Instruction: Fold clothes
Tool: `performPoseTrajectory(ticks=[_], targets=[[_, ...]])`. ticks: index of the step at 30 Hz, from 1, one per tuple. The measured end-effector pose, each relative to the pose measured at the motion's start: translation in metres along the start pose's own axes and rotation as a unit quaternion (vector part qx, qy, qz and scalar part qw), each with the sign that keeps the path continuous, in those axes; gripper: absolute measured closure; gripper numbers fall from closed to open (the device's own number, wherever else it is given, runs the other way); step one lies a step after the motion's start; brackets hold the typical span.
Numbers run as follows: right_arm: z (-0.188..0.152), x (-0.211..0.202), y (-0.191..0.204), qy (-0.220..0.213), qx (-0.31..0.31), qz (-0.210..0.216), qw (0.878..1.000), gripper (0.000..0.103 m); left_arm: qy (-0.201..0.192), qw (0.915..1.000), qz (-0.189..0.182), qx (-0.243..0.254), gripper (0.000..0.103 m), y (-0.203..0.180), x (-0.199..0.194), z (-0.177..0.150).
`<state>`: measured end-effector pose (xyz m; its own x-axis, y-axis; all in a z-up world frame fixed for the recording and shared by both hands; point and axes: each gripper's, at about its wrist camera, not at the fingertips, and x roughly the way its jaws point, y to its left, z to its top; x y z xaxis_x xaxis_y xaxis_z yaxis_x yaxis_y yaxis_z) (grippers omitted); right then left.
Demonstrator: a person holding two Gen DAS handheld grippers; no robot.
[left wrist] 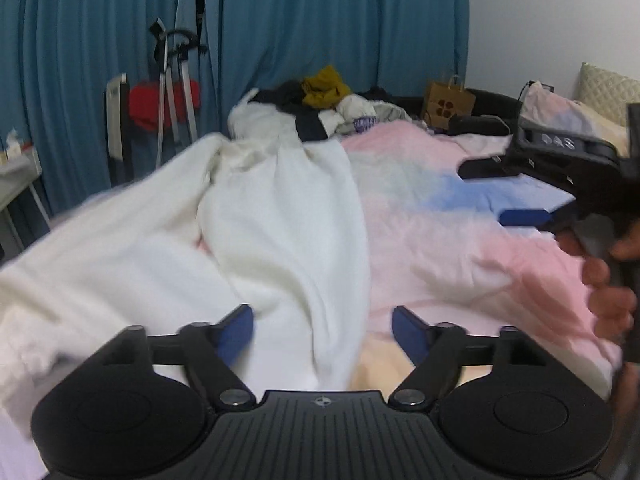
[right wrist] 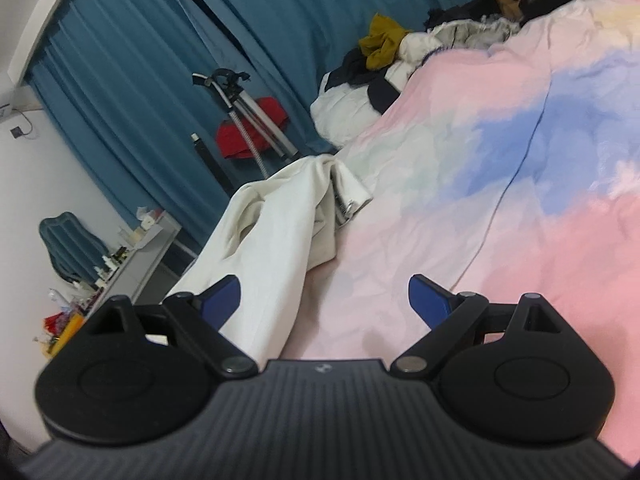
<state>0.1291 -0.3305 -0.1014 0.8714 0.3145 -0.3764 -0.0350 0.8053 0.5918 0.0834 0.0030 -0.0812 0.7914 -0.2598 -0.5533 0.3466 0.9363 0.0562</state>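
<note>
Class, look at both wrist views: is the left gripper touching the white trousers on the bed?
Cannot tell. In the left wrist view the left gripper stands open over the white trousers, but no contact or gap shows.

White trousers (right wrist: 276,216): matt woven cloth, creased, with a bright metal fastener at the waistband. Bed cover (right wrist: 500,168): soft matt fabric, finely wrinkled, pastel-dyed. Left tongs (left wrist: 322,330) and right tongs (right wrist: 324,300): matt black plastic with a ribbed body, smooth blue pads and shiny metal pivot pins. Curtain (left wrist: 300,20): matt pleated cloth. Bag (left wrist: 448,106): brown paper.
</note>
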Motion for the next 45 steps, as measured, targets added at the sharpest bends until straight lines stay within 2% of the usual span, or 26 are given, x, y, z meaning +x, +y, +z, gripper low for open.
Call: performPoseTrajectory(ticks=[4,6,9,13,17,19,20,21,22,25,29,32,34,36,41,44,45], targets=[[0.005,-0.008,0.002,-0.043,-0.040,-0.049,0.997,0.011,-0.007,0.9995,0.030,0.011,0.021,-0.018,0.047,0.038],[0.009,-0.008,-0.004,-0.051,-0.023,-0.053,0.997,0.011,-0.001,0.9985,0.055,0.001,0.022,-0.027,0.080,0.062],[0.012,-0.008,-0.012,-0.068,-0.016,-0.073,0.995,0.011,0.005,0.9973,0.071,-0.020,0.019,-0.037,0.134,0.100],[0.013,0.002,-0.024,-0.065,-0.003,-0.085,0.994,0.011,0.011,0.9915,0.130,-0.004,0.018,-0.053,0.209,0.139],[0.014,0.010,-0.037,-0.061,0.022,-0.085,0.994,0.011,0.029,0.9843,0.171,0.029,0.022,-0.065,0.269,0.156],[0.014,0.012,-0.042,-0.060,0.030,-0.085,0.994,0.011,0.047,0.9832,0.172,0.039,0.046,-0.066,0.289,0.158],[0.015,0.013,-0.044,-0.060,0.035,-0.085,0.994,0.011,0.053,0.9837,0.167,0.041,0.053,-0.066,0.295,0.157],[0.015,0.014,-0.047,-0.059,0.039,-0.085,0.994,0.011,0.056,0.9849,0.159,0.040,0.071,-0.067,0.297,0.157],[0.015,0.015,-0.050,-0.058,0.044,-0.085,0.994,0.011,0.054,0.9858,0.154,0.040,0.091,-0.068,0.297,0.158],[0.017,0.015,-0.055,-0.060,0.053,-0.084,0.993,0.011,0.037,0.9879,0.144,0.044,0.096,-0.076,0.281,0.162],[0.020,0.011,-0.057,-0.070,0.059,-0.084,0.992,0.011,0.014,0.9950,0.089,0.043,0.097,-0.085,0.237,0.171],[0.022,0.005,-0.058,-0.080,0.065,-0.083,0.991,0.011,-0.024,0.9983,0.017,0.050,0.097,-0.098,0.185,0.166],[0.021,0.003,-0.056,-0.091,0.059,-0.090,0.990,0.011,-0.048,0.9966,-0.038,0.056,0.097,-0.107,0.149,0.155],[0.021,0.004,-0.055,-0.084,0.058,-0.086,0.991,0.011,-0.040,0.9946,-0.073,0.062,0.097,-0.118,0.126,0.132],[0.022,-0.005,-0.063,-0.069,0.100,-0.058,0.991,0.011,-0.008,0.9942,-0.094,0.051,0.093,-0.128,0.094,0.070],[0.022,-0.012,-0.072,-0.052,0.139,-0.039,0.988,0.011,0.014,0.9969,-0.075,0.018,0.080,-0.121,0.085,0.045],[0.022,-0.014,-0.076,-0.047,0.152,-0.032,0.987,0.011,0.017,0.9973,-0.071,0.008,0.072,-0.118,0.080,0.039]])
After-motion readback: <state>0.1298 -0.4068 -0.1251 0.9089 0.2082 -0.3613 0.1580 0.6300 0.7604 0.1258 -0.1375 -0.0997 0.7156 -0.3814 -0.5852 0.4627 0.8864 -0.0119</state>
